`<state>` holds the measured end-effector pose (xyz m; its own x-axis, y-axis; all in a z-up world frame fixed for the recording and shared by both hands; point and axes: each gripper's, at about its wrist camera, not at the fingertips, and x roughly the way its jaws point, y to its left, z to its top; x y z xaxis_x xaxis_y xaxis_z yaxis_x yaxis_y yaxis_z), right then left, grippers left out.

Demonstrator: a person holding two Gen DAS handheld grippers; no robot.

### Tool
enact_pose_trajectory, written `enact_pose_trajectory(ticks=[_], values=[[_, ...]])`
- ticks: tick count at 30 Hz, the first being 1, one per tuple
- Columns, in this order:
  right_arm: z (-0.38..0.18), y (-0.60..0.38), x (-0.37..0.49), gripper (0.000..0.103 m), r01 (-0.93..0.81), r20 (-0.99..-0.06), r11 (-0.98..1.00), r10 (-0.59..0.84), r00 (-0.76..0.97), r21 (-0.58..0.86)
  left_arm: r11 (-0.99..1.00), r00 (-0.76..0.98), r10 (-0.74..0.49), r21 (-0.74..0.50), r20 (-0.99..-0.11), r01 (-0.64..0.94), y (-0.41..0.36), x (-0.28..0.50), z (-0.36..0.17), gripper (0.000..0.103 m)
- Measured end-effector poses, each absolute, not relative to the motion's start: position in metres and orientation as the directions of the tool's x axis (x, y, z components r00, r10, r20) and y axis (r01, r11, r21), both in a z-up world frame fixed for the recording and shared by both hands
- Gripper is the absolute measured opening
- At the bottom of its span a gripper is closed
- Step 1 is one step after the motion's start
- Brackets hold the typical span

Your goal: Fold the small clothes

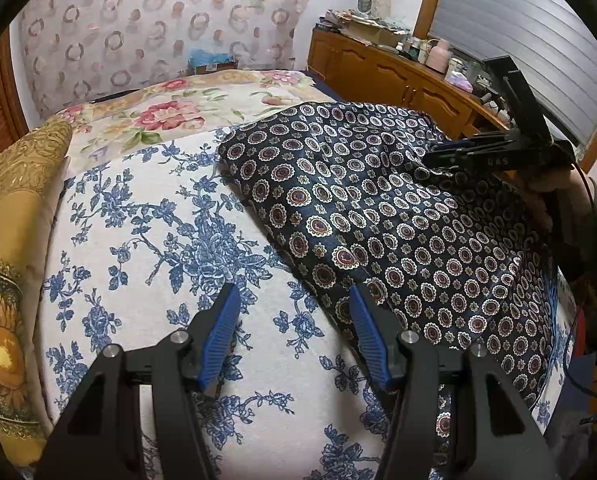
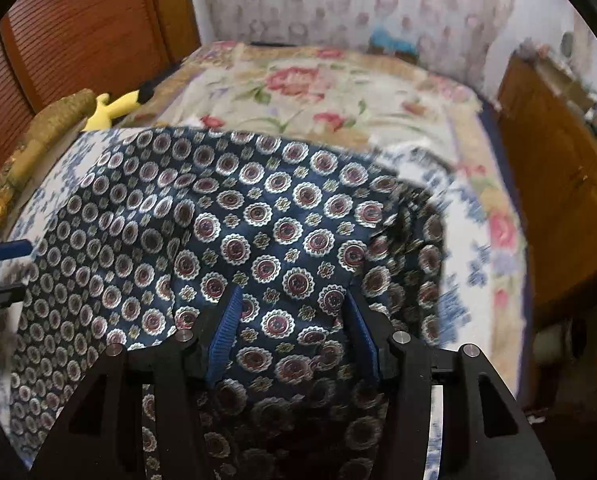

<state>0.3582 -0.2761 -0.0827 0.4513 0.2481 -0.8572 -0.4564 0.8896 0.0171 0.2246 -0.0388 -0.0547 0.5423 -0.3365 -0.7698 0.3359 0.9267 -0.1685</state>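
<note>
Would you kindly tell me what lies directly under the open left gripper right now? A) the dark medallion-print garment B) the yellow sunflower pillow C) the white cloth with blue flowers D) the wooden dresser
C: in the left wrist view the left gripper is open over the white cloth with blue flowers, with the dark medallion-print garment just off to its right.

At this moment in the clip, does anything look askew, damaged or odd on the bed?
Nothing damaged. The navy medallion-print satin garment lies rumpled and skewed across the white blue-floral bedsheet, not yet squared for folding. The left gripper hangs open beside its edge; the right gripper is open over it.
</note>
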Motion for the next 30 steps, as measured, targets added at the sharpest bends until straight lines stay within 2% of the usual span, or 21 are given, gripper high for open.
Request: enact_pose_trajectory(ticks=[1, 3, 4, 6, 8, 14, 17, 22, 24, 26, 30], values=[[-0.081, -0.276, 0.358, 0.035, -0.460, -0.855, 0.888, 0.255, 0.452, 0.021, 0.927, 0.542, -0.337, -0.170, -0.770, 0.335, -0.038, 0.224, -0.055, 0.056], [-0.076, -0.278, 0.358, 0.015, -0.467, -0.845, 0.884, 0.275, 0.460, 0.033, 0.927, 0.541, -0.338, -0.172, -0.770, 0.335, -0.038, 0.225, -0.055, 0.056], [-0.073, -0.279, 0.359, 0.009, -0.471, -0.839, 0.881, 0.283, 0.465, 0.036, 0.926, 0.540, -0.339, -0.172, -0.770, 0.336, -0.039, 0.224, -0.056, 0.056], [-0.065, -0.281, 0.355, 0.001, -0.480, -0.821, 0.877, 0.292, 0.491, 0.025, 0.925, 0.539, -0.341, -0.173, -0.770, 0.338, -0.040, 0.224, -0.056, 0.056], [-0.057, -0.283, 0.353, 0.000, -0.473, -0.798, 0.881, 0.293, 0.527, 0.011, 0.924, 0.537, -0.343, -0.172, -0.771, 0.342, -0.042, 0.223, -0.057, 0.056], [-0.040, -0.301, 0.351, 0.000, -0.440, -0.758, 0.898, 0.296, 0.581, 0.013, 0.921, 0.531, -0.348, -0.174, -0.773, 0.350, -0.045, 0.221, -0.058, 0.056], [-0.042, -0.309, 0.354, 0.000, -0.372, -0.760, 0.925, 0.185, 0.623, -0.079, 0.918, 0.529, -0.353, -0.178, -0.772, 0.353, -0.047, 0.219, -0.058, 0.056], [-0.048, -0.320, 0.356, 0.000, -0.310, -0.775, 0.944, 0.112, 0.622, -0.112, 0.914, 0.526, -0.359, -0.176, -0.771, 0.365, -0.052, 0.214, -0.057, 0.056], [-0.045, -0.321, 0.348, 0.004, -0.309, -0.767, 0.944, 0.113, 0.632, -0.115, 0.913, 0.527, -0.360, -0.175, -0.770, 0.369, -0.054, 0.212, -0.056, 0.056], [-0.041, -0.322, 0.338, 0.023, -0.309, -0.757, 0.944, 0.119, 0.643, -0.114, 0.911, 0.527, -0.364, -0.176, -0.768, 0.373, -0.056, 0.209, -0.055, 0.056], [-0.037, -0.322, 0.308, 0.040, -0.323, -0.739, 0.940, 0.137, 0.659, -0.113, 0.909, 0.534, -0.365, -0.167, -0.763, 0.382, -0.061, 0.200, -0.052, 0.056]])
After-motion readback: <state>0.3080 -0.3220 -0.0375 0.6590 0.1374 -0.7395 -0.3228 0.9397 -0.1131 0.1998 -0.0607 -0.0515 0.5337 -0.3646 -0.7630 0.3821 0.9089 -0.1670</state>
